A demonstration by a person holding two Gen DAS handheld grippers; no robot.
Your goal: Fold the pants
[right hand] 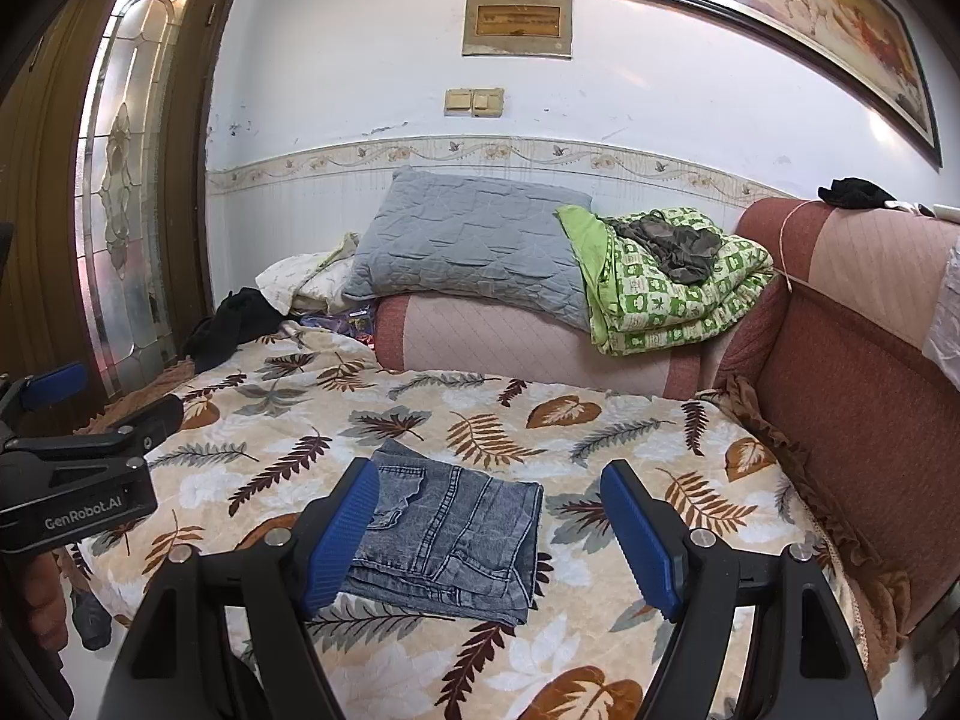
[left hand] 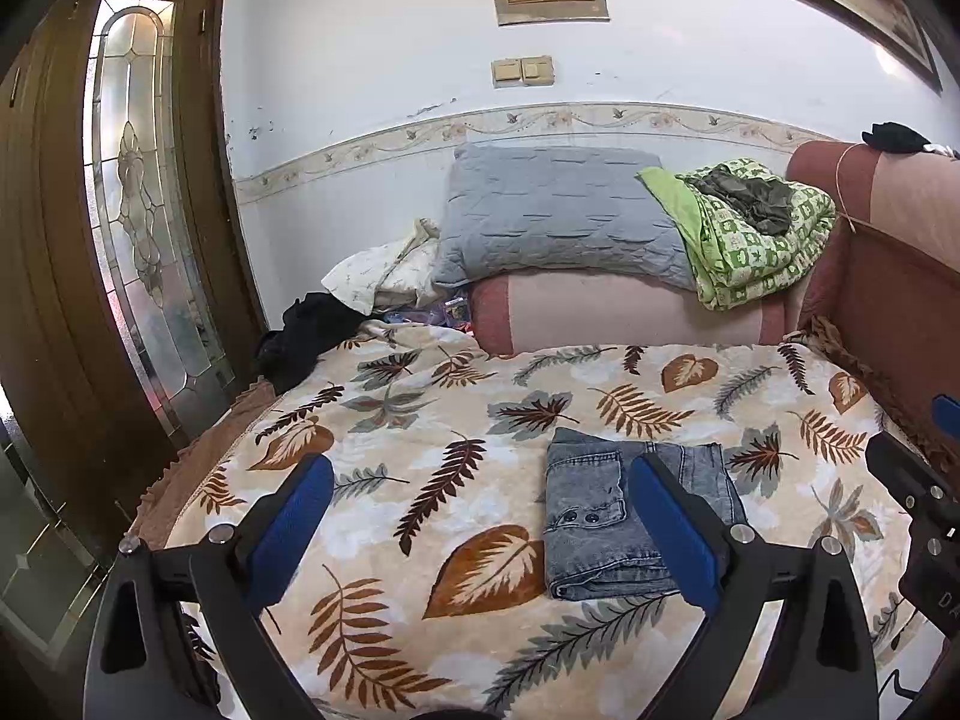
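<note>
The grey denim pants [left hand: 606, 516] lie folded into a small flat rectangle on the leaf-patterned blanket [left hand: 420, 420]. They also show in the right wrist view [right hand: 456, 540]. My left gripper [left hand: 480, 534] is open and empty, held above the blanket, with the pants behind its right finger. My right gripper [right hand: 492, 534] is open and empty, held above the pants, whose left part lies behind its left finger. The left gripper's body shows at the left edge of the right wrist view [right hand: 78, 480]. The right gripper's body shows at the right edge of the left wrist view [left hand: 924, 510].
A grey pillow [left hand: 558, 216] and a green patterned quilt [left hand: 756, 234] rest on a pink cushion [left hand: 630, 312] at the back. A reddish sofa back [right hand: 858, 360] rises on the right. Black clothing [left hand: 300, 330] lies at the blanket's far left by a wooden door [left hand: 120, 210].
</note>
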